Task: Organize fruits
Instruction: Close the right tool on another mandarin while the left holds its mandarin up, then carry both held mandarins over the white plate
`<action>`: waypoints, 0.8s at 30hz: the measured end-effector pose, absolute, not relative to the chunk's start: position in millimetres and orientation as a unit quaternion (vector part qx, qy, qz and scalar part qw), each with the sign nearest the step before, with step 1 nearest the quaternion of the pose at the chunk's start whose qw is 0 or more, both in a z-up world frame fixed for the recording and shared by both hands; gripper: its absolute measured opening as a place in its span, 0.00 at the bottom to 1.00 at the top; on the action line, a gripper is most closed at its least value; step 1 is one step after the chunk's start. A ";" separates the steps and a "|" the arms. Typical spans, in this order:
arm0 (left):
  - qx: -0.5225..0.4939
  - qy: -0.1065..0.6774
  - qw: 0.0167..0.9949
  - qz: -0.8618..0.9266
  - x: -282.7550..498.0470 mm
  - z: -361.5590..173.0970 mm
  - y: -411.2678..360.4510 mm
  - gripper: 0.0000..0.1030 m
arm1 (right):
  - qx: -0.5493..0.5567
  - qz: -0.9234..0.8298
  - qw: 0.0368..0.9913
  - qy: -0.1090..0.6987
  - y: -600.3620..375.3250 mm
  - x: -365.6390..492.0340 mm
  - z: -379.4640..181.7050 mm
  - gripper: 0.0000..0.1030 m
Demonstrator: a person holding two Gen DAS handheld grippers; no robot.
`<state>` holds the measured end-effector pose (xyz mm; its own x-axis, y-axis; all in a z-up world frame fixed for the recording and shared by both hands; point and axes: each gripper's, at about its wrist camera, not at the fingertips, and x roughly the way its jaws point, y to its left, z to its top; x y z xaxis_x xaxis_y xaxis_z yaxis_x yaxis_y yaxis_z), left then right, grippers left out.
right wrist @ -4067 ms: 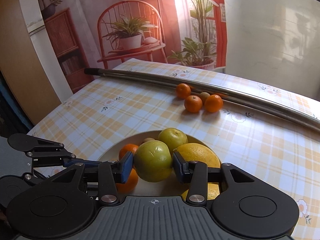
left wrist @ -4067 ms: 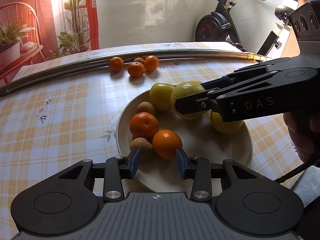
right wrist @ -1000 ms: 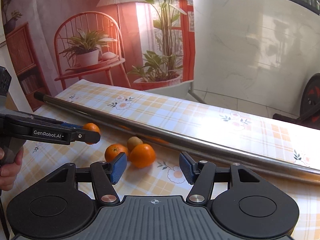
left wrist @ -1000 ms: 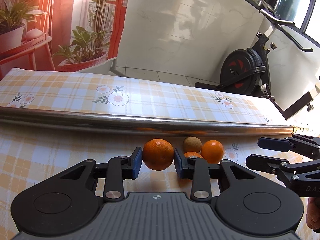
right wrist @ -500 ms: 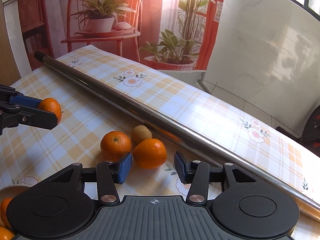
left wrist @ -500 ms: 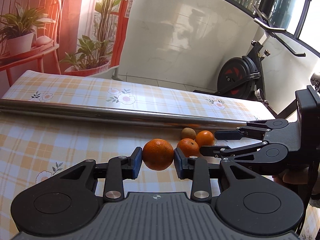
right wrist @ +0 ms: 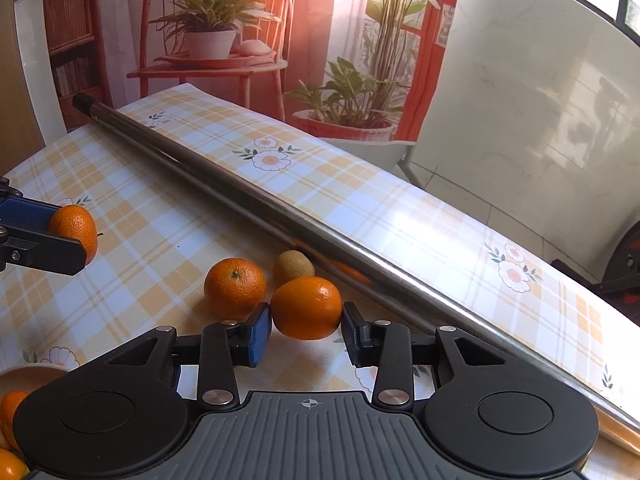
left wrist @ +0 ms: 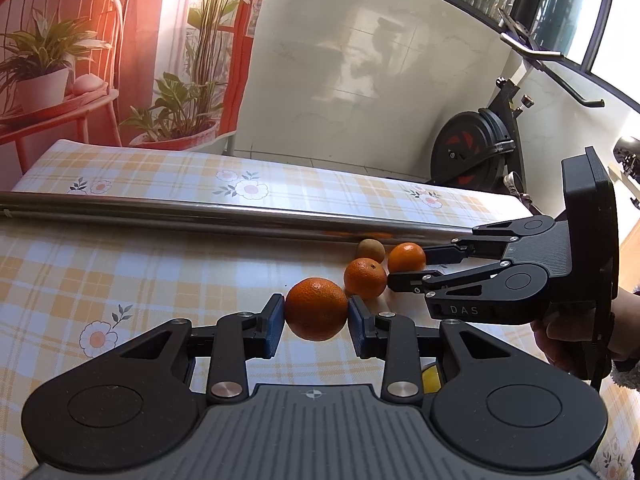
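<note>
My left gripper (left wrist: 316, 307) is shut on an orange (left wrist: 316, 309), held just above the checked tablecloth (left wrist: 140, 272). It also shows at the left edge of the right wrist view as the left gripper (right wrist: 60, 234) with its orange (right wrist: 74, 226). My right gripper (right wrist: 307, 330) is shut on a second orange (right wrist: 307, 307), both pads touching its sides. From the left wrist view the right gripper (left wrist: 408, 267) holds that orange (left wrist: 406, 257). A third orange (right wrist: 235, 286) and a brown kiwi (right wrist: 293, 266) lie right beside it on the cloth.
A long steel pole (right wrist: 280, 208) lies across the table just behind the fruit. The plate rim (right wrist: 24, 372) with more oranges (right wrist: 8, 408) shows at the lower left. A person's hand (left wrist: 560, 340) holds the right gripper. An exercise bike (left wrist: 476, 152) stands beyond the table.
My right gripper moved in around the nearer orange and its fingers narrowed onto it. My left gripper drew back and to the left, carrying its orange away from the group.
</note>
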<state>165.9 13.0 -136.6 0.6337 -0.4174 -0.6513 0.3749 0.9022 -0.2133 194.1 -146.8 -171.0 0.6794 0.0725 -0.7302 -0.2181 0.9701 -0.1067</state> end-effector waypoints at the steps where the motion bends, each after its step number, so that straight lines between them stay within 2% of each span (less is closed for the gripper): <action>1: -0.027 0.366 0.904 -0.221 164.7 -135.5 12.9 0.35 | -0.084 0.078 0.915 0.388 -148.5 190.3 -167.3 0.34; 15: -0.011 0.334 0.911 -0.242 115.2 -110.5 8.5 0.35 | 0.041 0.036 0.950 0.306 -170.6 95.2 -116.8 0.34; 24: -0.008 0.325 0.913 -0.247 84.9 -101.7 6.7 0.35 | 0.064 0.026 0.960 0.272 -165.6 41.2 -104.8 0.34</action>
<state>84.9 6.7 -101.7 0.6672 -0.4555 -0.5894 0.4453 0.8782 -0.1745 41.2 -165.6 -104.8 0.8505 0.0855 -0.5190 -0.0161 0.9905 0.1368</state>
